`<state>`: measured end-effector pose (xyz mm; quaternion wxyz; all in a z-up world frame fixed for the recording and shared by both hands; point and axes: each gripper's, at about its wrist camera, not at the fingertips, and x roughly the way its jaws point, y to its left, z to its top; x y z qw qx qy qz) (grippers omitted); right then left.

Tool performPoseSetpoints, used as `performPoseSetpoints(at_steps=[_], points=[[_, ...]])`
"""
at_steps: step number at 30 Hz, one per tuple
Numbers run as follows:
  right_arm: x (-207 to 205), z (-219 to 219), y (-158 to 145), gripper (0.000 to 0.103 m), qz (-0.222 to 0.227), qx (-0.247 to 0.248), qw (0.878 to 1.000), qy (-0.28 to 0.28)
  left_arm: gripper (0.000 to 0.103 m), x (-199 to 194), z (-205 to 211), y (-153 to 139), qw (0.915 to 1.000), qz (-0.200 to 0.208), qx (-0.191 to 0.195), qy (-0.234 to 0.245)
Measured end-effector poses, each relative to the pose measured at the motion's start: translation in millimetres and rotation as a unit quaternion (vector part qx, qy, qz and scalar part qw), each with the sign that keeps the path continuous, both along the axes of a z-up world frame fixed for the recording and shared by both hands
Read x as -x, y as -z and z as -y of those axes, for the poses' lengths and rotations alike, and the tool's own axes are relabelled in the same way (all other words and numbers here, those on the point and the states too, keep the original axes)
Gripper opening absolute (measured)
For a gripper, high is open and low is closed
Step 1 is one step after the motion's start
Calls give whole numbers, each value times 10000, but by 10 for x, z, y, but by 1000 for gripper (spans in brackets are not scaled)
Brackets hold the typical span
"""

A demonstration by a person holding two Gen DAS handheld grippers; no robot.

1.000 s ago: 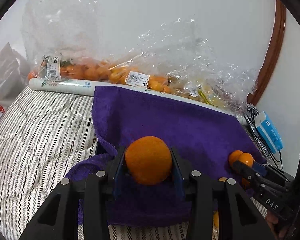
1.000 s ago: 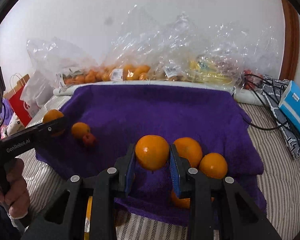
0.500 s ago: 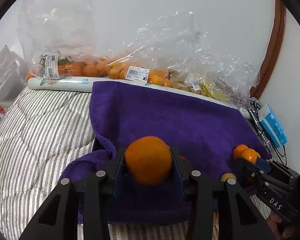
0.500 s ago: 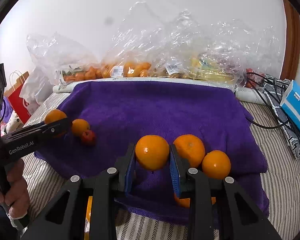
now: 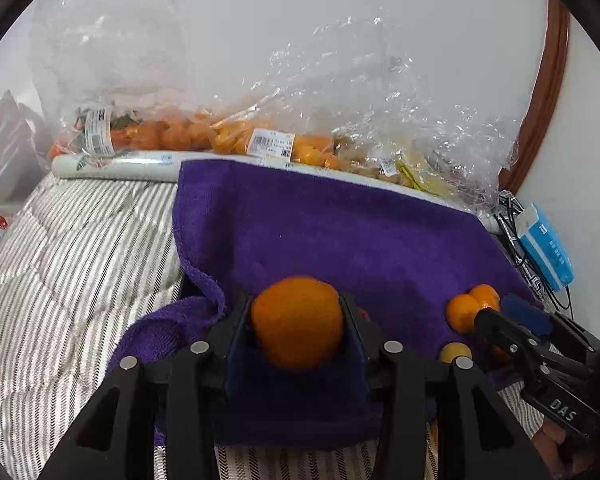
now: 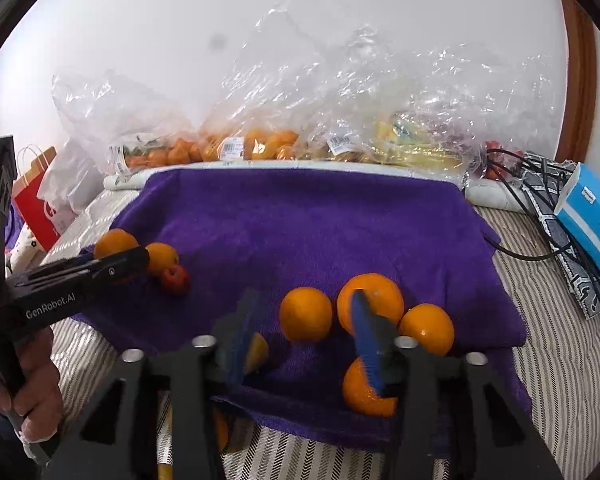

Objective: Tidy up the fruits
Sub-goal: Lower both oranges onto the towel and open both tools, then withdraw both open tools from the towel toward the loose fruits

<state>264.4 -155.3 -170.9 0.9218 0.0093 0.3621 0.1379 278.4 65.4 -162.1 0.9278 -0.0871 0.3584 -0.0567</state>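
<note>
On a striped bed, oranges lie on a purple towel. The right hand-held gripper is opening, its blue pads clear of the orange between them, which sits on the towel beside three more oranges clustered at the near right corner. The left hand-held gripper has a large orange between its pads just above the towel's near left corner; its jaws are opening too, the pads close against the fruit. Near it lie a smaller orange and a small red fruit. Clear plastic bags of fruit line the wall behind, and a blue box sits at far right.
</note>
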Motion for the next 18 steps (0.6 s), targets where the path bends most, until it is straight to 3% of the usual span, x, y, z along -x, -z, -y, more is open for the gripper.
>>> performPoseSetpoints(at_steps=[2,6,14,18], points=[[13,7,-26,67,87,-5,10000,-3,52,41,8,-43,9999,151,20,46],[33,15,-58,73,212,17,9998,57,60,94,10,-106,9994,334,43,92],[98,-9,-103,79,452,184,9987,122,61,96,18,-133,9994,346,57,-3],[71,5,-67,82,334,192,9992,106,61,97,-4,-133,9993,348,71,-77]])
